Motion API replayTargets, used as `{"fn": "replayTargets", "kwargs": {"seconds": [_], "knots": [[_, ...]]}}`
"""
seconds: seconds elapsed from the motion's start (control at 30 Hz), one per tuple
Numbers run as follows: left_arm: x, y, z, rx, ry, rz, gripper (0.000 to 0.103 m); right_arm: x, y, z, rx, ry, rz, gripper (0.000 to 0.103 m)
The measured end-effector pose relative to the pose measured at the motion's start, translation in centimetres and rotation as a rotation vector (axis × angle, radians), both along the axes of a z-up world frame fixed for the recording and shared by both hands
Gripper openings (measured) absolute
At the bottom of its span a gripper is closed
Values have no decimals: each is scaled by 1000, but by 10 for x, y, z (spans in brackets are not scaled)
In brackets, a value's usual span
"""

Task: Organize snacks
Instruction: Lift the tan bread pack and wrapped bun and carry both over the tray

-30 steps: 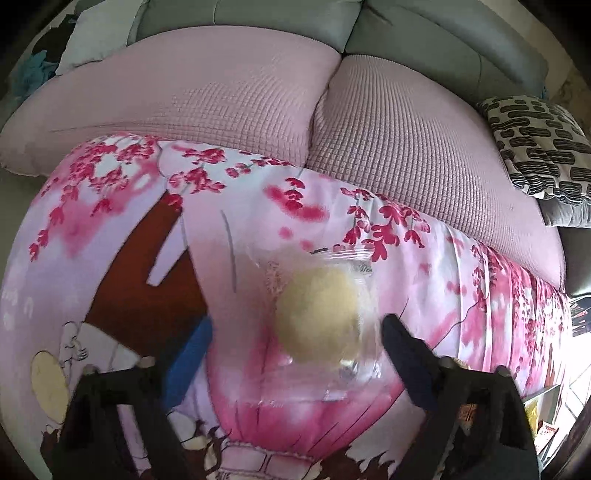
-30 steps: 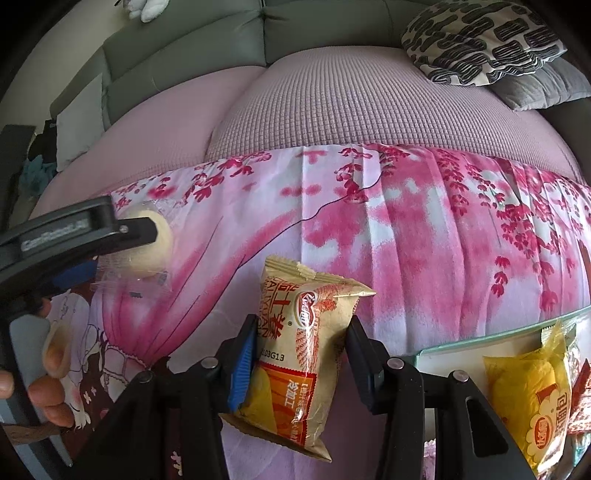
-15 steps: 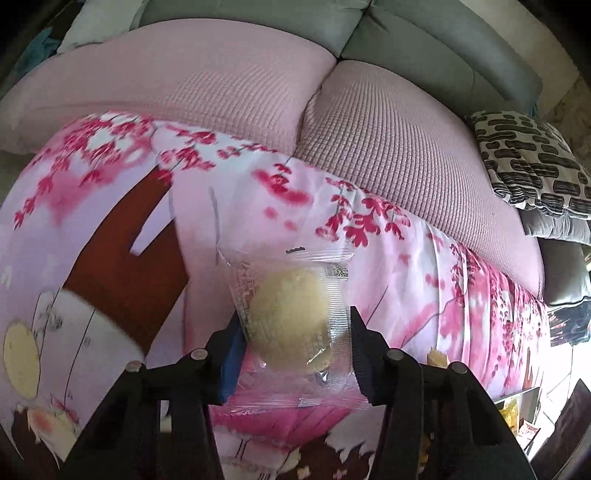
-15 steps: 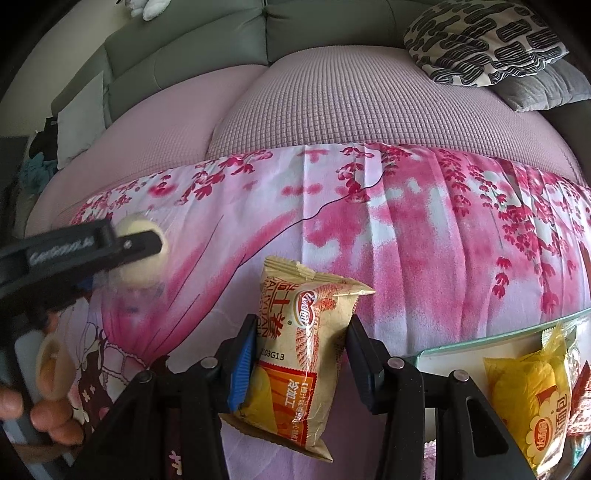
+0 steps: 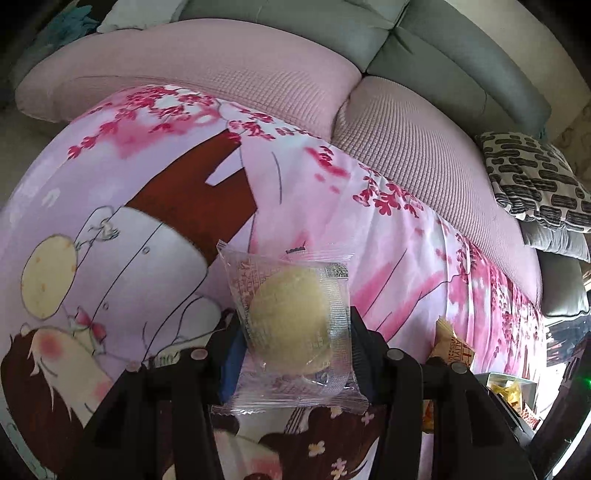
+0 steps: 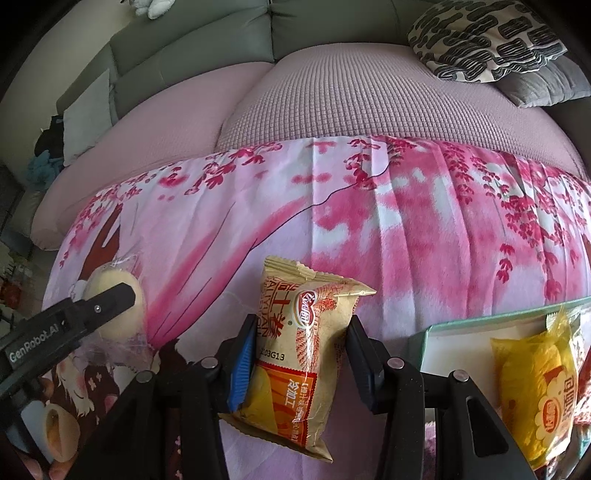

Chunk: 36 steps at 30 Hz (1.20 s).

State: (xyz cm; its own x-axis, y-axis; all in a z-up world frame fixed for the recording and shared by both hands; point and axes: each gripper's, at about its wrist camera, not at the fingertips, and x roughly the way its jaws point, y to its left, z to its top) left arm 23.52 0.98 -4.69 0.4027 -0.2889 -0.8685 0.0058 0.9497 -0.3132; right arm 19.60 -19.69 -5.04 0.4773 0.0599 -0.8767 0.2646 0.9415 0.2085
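Observation:
My left gripper is shut on a round pale-yellow pastry in a clear wrapper and holds it above the pink printed cloth. The pastry and left gripper also show at the left of the right wrist view. My right gripper is shut on a tan and orange snack packet, held upright above the cloth. The top of that packet shows at the right of the left wrist view.
A white box with a green rim sits at the lower right and holds a yellow snack bag. Behind the cloth are pink sofa cushions and a black-and-white patterned pillow.
My left gripper closed on the wrapped pastry and lifted it off the cloth, moving back toward the near side. My right gripper stayed still with its packet.

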Motion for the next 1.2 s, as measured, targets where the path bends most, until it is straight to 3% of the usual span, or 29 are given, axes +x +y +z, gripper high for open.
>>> {"fn": "replayTargets", "kwargs": {"seconds": [0.37,0.63,0.97,1.2], "knots": [[-17,19,17,-24,-34,40,52,-33,1,15,60,-55,-5,46],[-40,13,38,14,-61,44,52,-61,0,39,86,-113,-23,46],[-91,-3,63,3,-113,10,52,-121,-3,74,91,-208,-54,46],[-123,-23,79,-26,-157,-59,52,-172,-33,93,82,-257,-142,46]]}}
